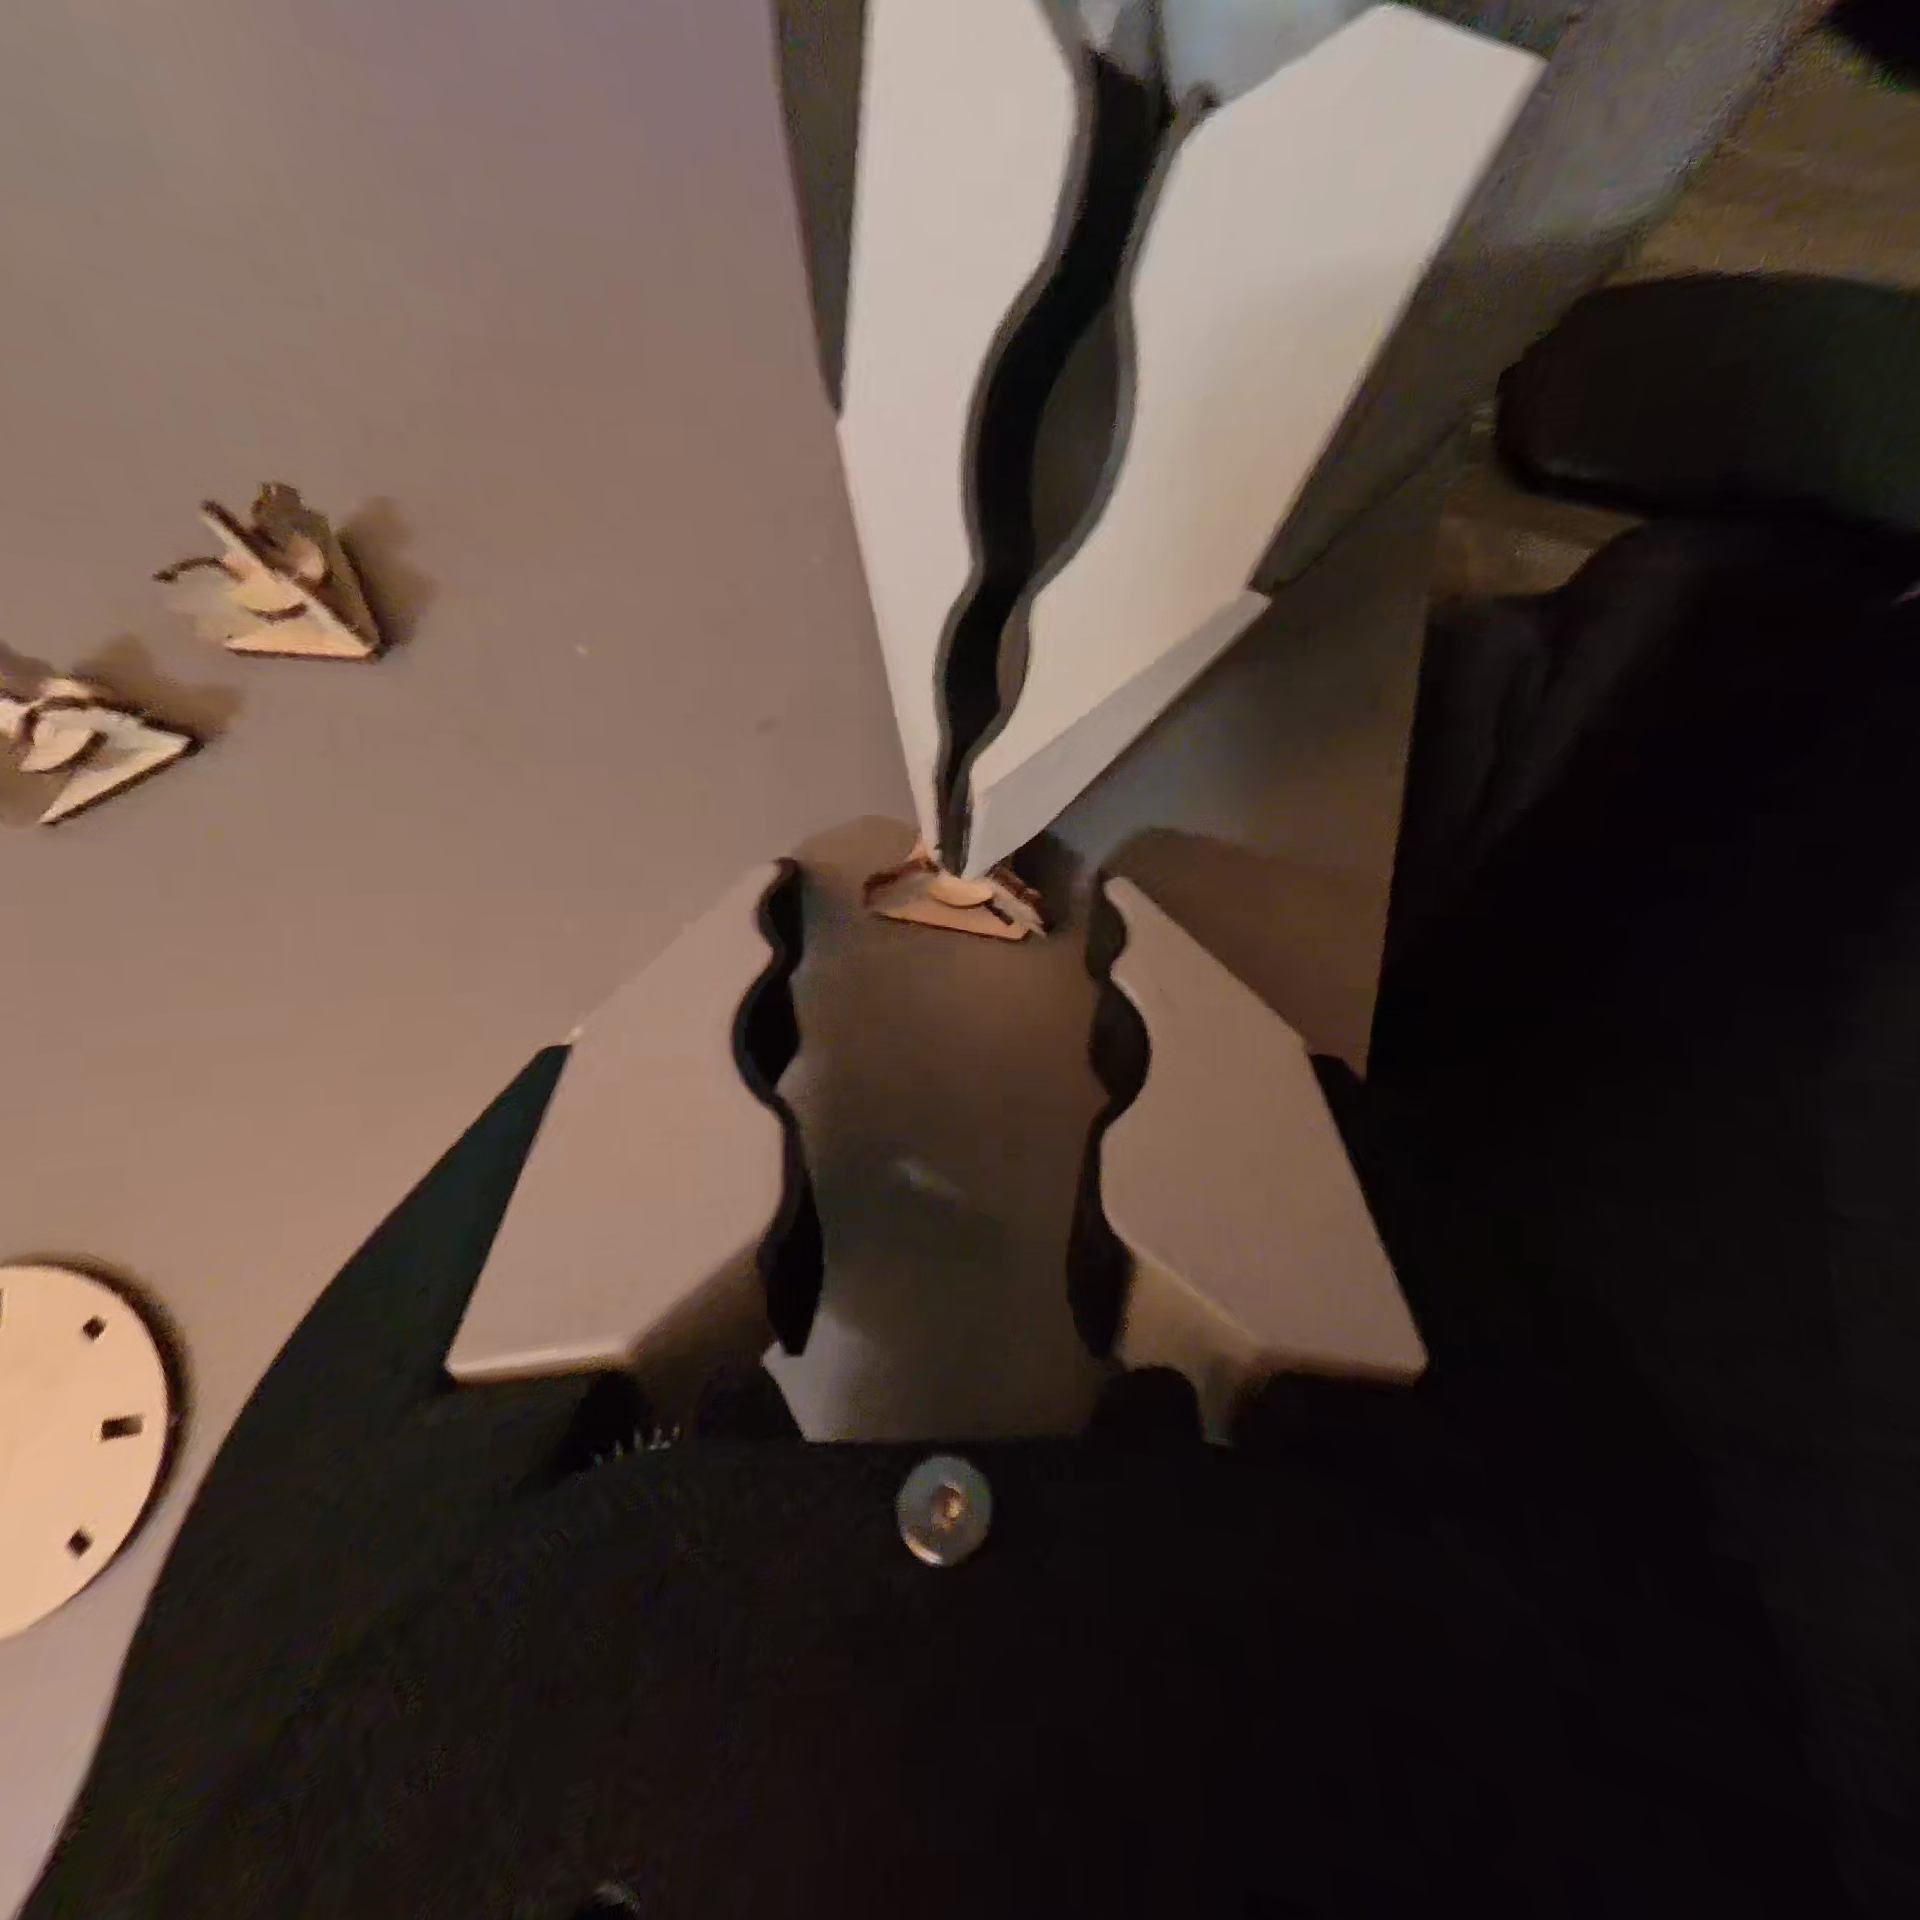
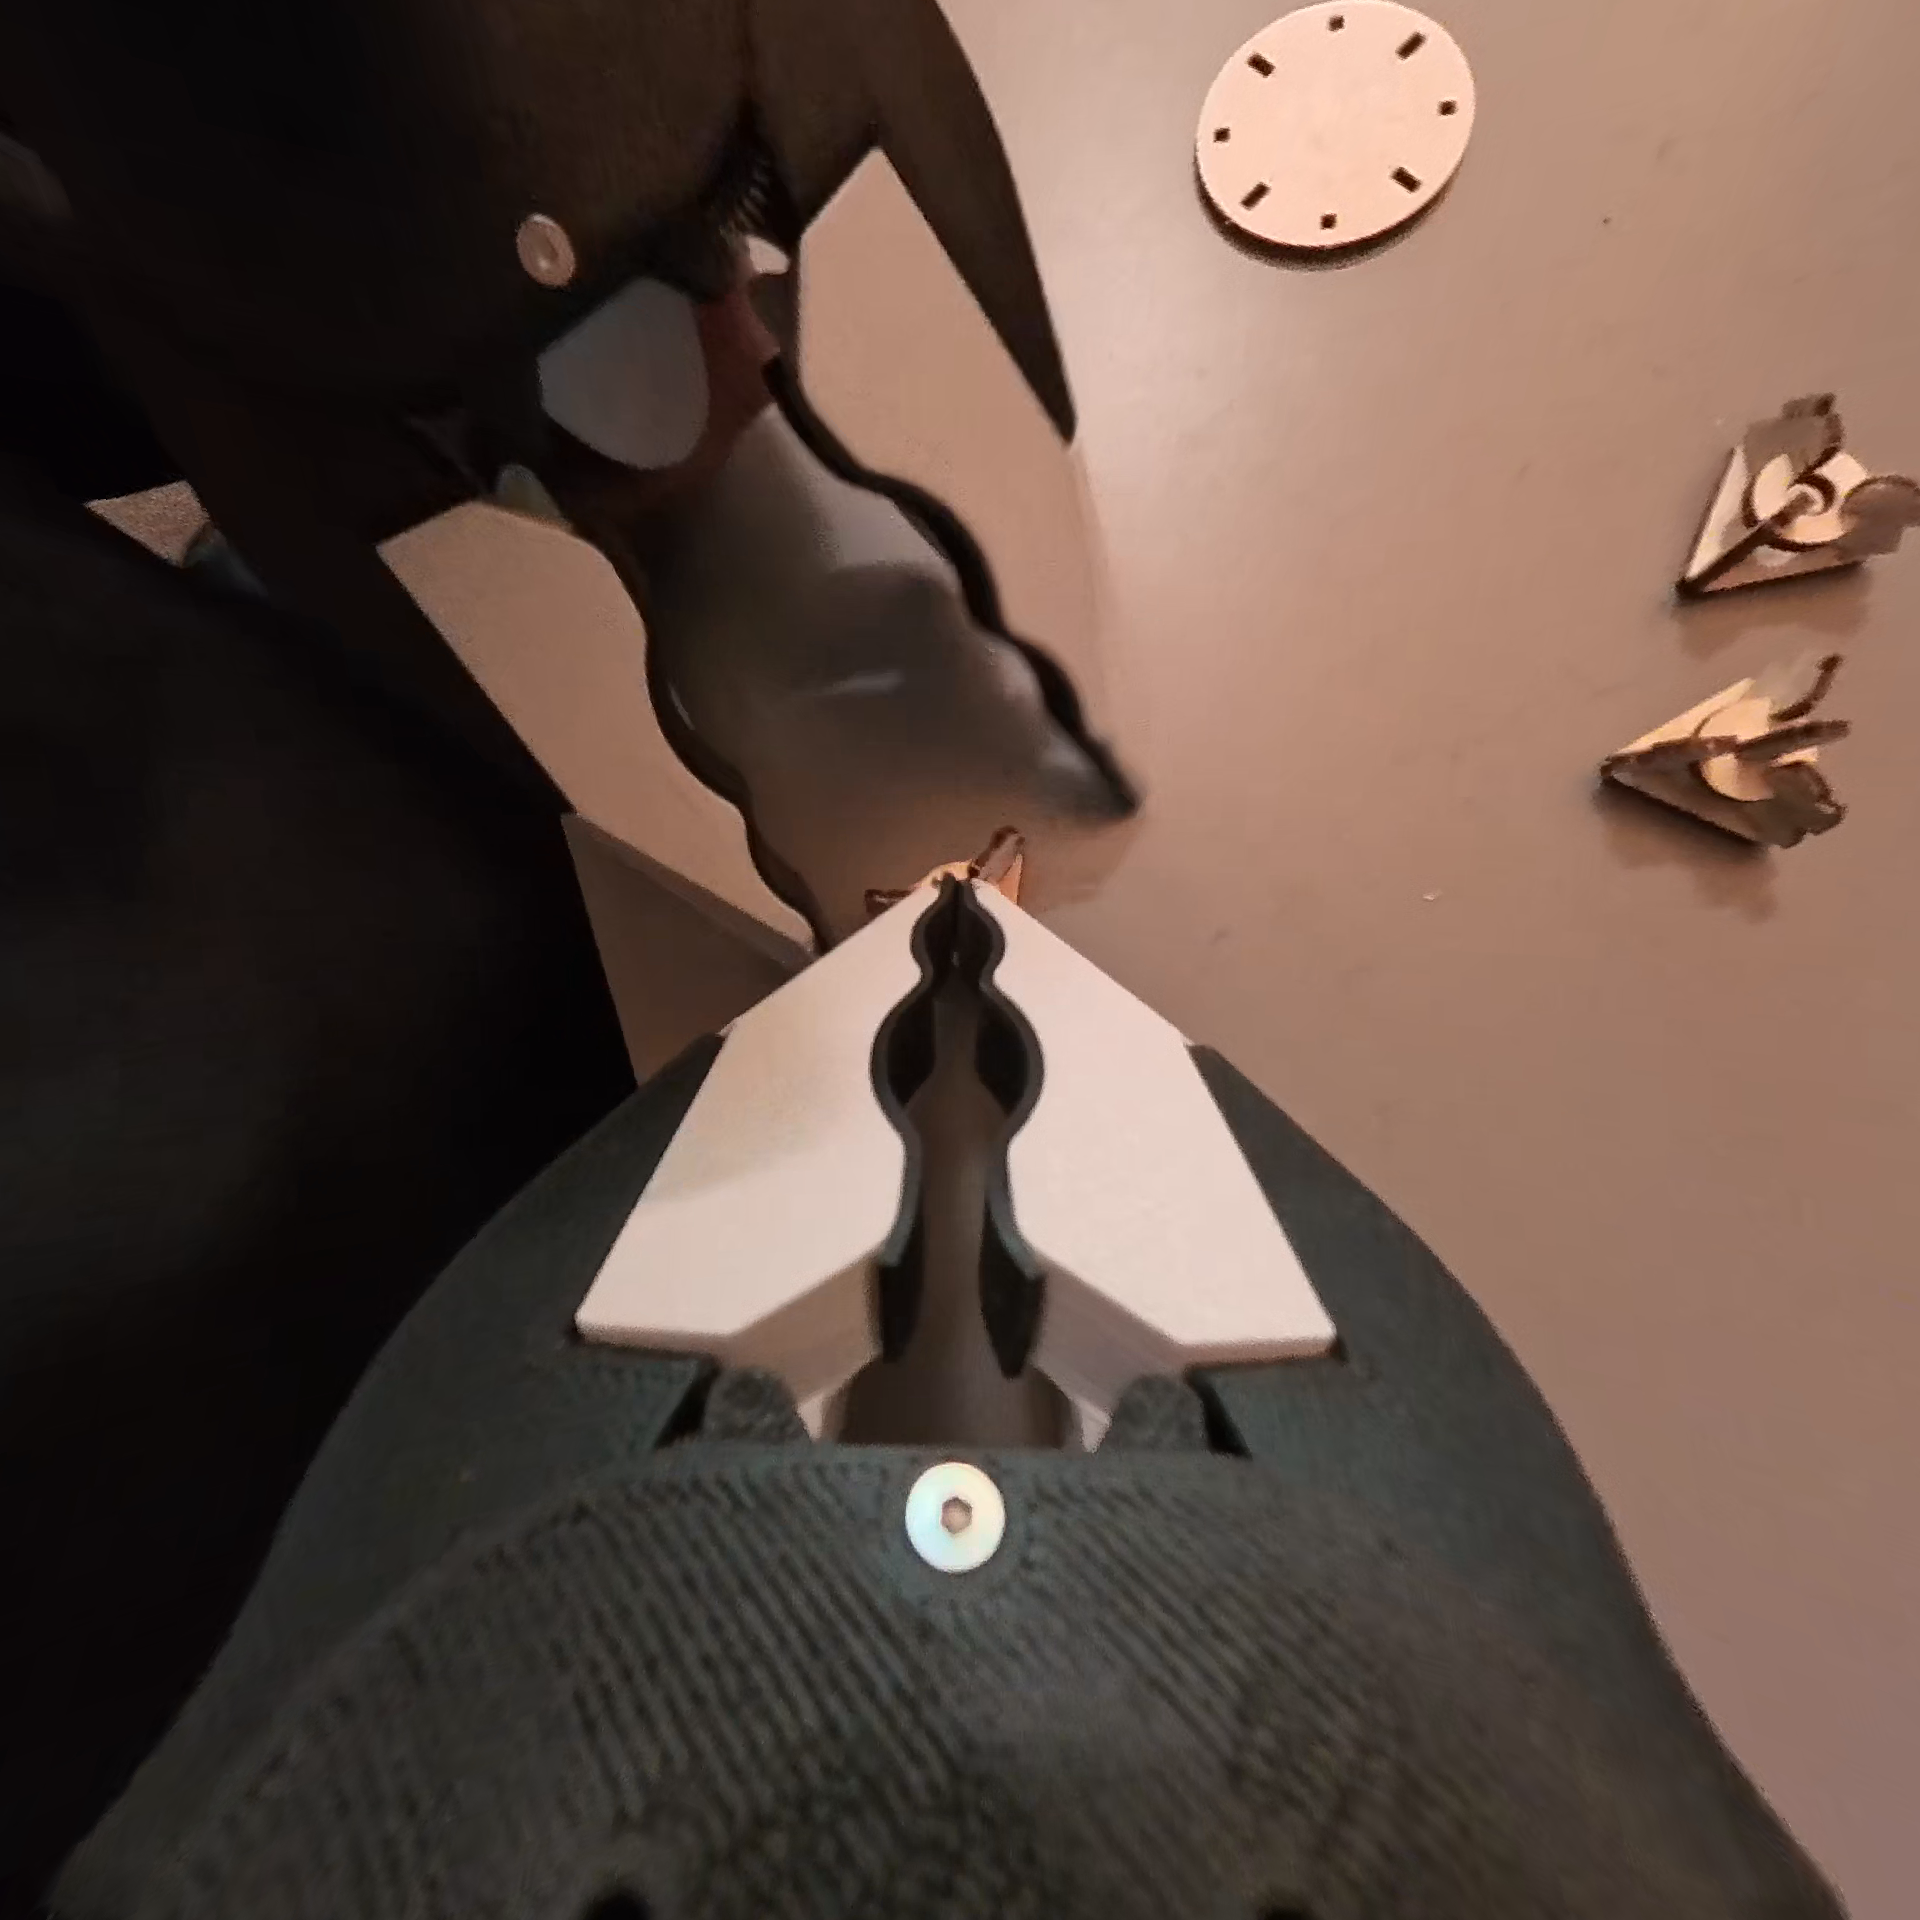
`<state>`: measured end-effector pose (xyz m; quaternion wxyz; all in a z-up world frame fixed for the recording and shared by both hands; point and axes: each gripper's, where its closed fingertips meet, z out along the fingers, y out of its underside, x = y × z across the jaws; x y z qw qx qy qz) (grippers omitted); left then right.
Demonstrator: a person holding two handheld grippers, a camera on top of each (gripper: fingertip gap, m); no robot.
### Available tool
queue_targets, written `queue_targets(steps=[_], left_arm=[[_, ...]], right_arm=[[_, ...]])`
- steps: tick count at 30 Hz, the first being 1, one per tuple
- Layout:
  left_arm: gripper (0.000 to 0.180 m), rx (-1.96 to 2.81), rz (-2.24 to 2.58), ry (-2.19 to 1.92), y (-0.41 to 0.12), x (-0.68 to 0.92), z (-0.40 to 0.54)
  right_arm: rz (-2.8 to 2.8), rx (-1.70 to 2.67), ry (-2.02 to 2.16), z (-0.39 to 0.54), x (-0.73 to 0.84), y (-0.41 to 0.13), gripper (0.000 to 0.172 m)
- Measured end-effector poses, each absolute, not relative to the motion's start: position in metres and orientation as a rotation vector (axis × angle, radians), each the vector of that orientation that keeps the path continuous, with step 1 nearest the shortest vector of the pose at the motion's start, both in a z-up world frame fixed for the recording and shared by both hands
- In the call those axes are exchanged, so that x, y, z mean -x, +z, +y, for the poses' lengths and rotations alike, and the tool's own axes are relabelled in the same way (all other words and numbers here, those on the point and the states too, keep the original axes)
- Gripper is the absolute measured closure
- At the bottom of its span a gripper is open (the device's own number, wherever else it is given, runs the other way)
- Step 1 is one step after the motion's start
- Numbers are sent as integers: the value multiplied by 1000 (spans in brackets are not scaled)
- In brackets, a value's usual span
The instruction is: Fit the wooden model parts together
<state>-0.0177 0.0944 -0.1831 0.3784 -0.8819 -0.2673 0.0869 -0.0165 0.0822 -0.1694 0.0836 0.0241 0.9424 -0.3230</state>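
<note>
Now the right gripper [image 1: 948,854] has its fingers closed on a small wooden piece [image 1: 951,904] resting on the bench [image 1: 468,312], apparently steadying it just beyond the left gripper [image 1: 940,904], whose wide-apart fingers hold nothing.

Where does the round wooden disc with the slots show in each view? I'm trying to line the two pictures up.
Left wrist view: the disc lies at the lower left edge, partly cut off.
Right wrist view: the disc lies at the top, right of centre, whole.
Shared landmark: the small wooden piece at the right gripper's shut tips.
</note>
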Motion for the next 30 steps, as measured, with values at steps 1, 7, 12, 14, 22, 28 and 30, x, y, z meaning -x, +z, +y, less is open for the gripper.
queue_targets(steps=[1,7,12,14,22,28,30], left_arm=[[140,2246,-675,198,-182,16,95],[145,2215,-697,119,-180,15,96],[145,2225,-689,150,-181,15,95],[146,2231,-682,171,-181,15,95],[144,2248,-670,193,-182,15,96],[145,2250,-666,195,-182,15,96],[145,2249,-665,196,-182,14,96]], right_arm=[[2795,-57,-963,82,16,-169,172],[2598,45,-1047,82,14,-168,172],[2581,109,-1098,81,14,-168,172],[2606,118,-1101,81,13,-168,172],[2692,116,-1025,82,13,-168,172],[2773,117,-959,83,14,-169,172],[2786,112,-943,83,14,-169,172]])
